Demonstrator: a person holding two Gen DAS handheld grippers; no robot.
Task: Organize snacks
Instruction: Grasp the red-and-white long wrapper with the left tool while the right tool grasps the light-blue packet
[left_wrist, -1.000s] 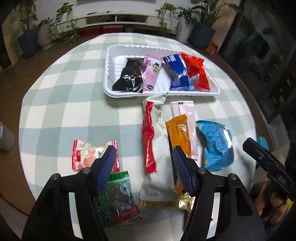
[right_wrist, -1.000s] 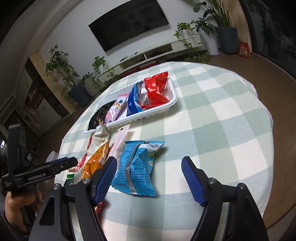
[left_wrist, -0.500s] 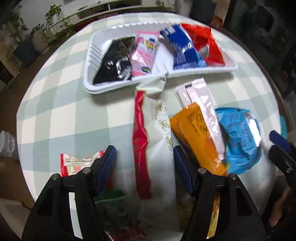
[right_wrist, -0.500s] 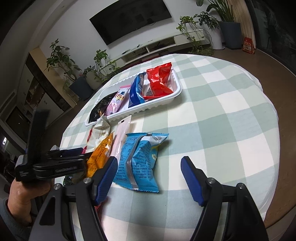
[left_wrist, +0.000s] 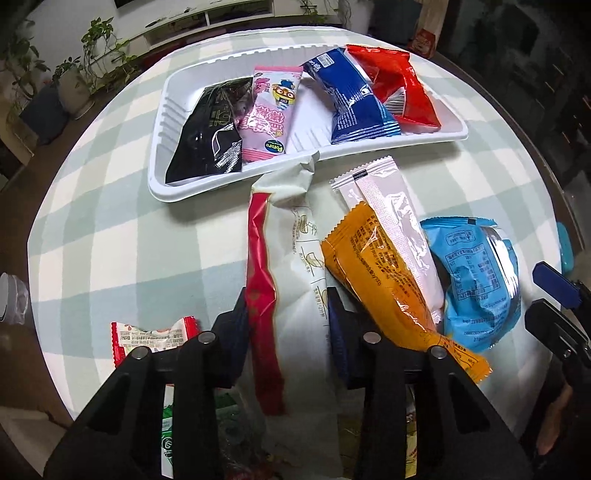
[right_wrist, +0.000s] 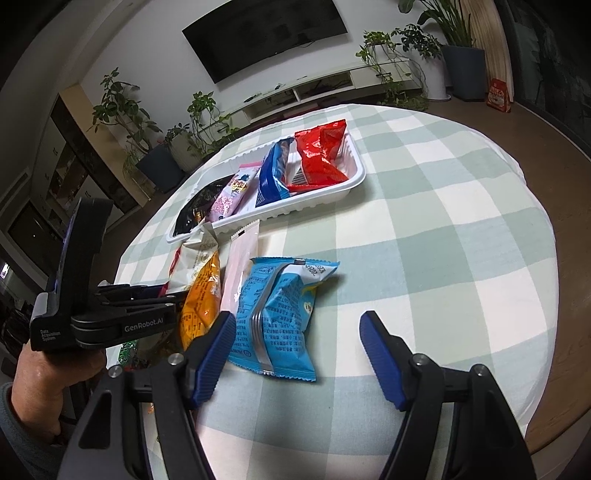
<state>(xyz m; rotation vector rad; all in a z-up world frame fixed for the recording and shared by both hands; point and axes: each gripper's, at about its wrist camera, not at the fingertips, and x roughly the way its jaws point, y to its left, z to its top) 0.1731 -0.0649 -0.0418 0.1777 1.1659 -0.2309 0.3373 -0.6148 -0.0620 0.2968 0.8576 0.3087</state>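
Left gripper (left_wrist: 286, 321) dropped, jaws closing on the white-and-red packet (left_wrist: 295, 266); lift gently toward the tray (left_wrist: 159, 162) at twelve o'clock; right gripper (right_wrist: 295, 350) wide, empty.

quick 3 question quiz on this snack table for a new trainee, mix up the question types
1. How many packets lie in the white tray?
2. True or false: the light blue packet is in the tray.
3. Which packet sits between the jaws of the left gripper?
A. orange packet
B. cream packet with red stripe
C. green packet

Key
1. Four.
2. False. It lies on the tablecloth, in front of the right gripper, whose jaws stand open.
3. B. The left jaws are closing and already touch the packet's sides.
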